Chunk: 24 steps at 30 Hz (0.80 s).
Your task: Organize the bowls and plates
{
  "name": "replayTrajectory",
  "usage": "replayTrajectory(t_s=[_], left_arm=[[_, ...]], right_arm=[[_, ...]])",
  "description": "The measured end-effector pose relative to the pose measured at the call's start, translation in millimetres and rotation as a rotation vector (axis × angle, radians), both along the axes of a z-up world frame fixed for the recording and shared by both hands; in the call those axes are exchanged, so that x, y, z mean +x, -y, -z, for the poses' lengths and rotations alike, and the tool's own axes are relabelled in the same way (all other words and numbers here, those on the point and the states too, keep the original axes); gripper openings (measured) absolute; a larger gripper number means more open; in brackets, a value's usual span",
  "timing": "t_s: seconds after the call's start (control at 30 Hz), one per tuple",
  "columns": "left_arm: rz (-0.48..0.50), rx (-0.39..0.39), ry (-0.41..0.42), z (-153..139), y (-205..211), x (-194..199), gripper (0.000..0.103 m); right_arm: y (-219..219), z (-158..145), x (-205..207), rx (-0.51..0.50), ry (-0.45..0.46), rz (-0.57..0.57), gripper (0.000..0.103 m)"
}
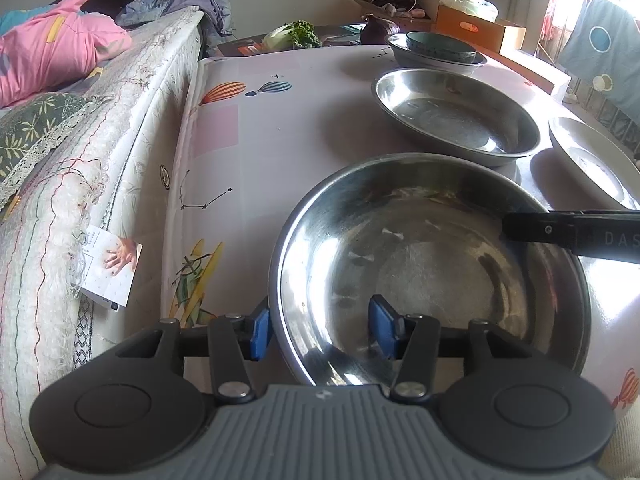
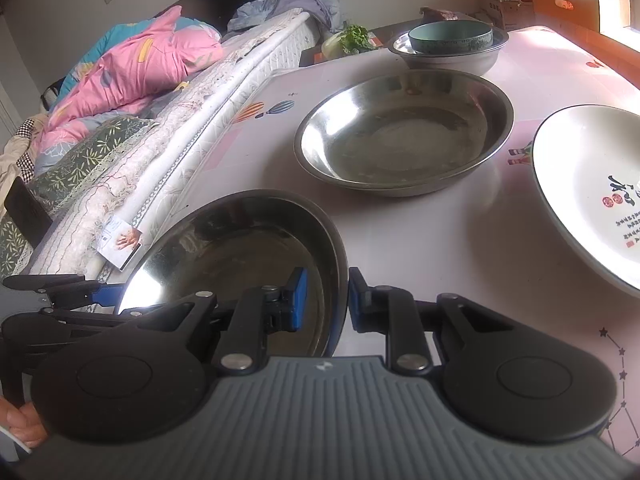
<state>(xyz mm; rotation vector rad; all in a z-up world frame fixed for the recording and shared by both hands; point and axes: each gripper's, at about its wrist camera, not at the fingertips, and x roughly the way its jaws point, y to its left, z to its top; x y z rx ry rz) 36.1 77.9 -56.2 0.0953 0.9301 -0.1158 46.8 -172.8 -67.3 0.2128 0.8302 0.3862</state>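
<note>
Straddling the near-left rim of the steel pan [image 1: 432,268], the left gripper [image 1: 324,330] has one blue pad outside the wall and one inside, with a clear gap showing on the inner side, so its fingers stand apart and do not press the metal. On the opposite rim the right gripper [image 2: 326,300] is clamped: its pads pinch the pan's [image 2: 240,256] edge between them, and from the left wrist view its black finger reaches in over the right rim. The pan sits on the table [image 1: 280,120], at its near end beside the bed [image 1: 120,120].

Just behind it lies a second steel pan [image 2: 404,132], empty and apart from the first. To the right of both is a white plate [image 2: 588,184] with printed characters, resting flat. At the far end a teal bowl [image 2: 450,36] nests inside a grey bowl [image 2: 448,58]. Greens [image 2: 352,38] lie past the table's far edge
</note>
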Motion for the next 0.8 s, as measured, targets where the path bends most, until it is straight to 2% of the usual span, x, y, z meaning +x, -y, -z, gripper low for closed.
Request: replayTrajectory(t_s=[0.8], left_arm=[[-0.015, -0.003, -0.01, 0.1, 3.1, 5.8, 0.057]], right_arm=[[-2.4, 8.3, 0.3, 0.011, -0.033, -0.006, 0.022]])
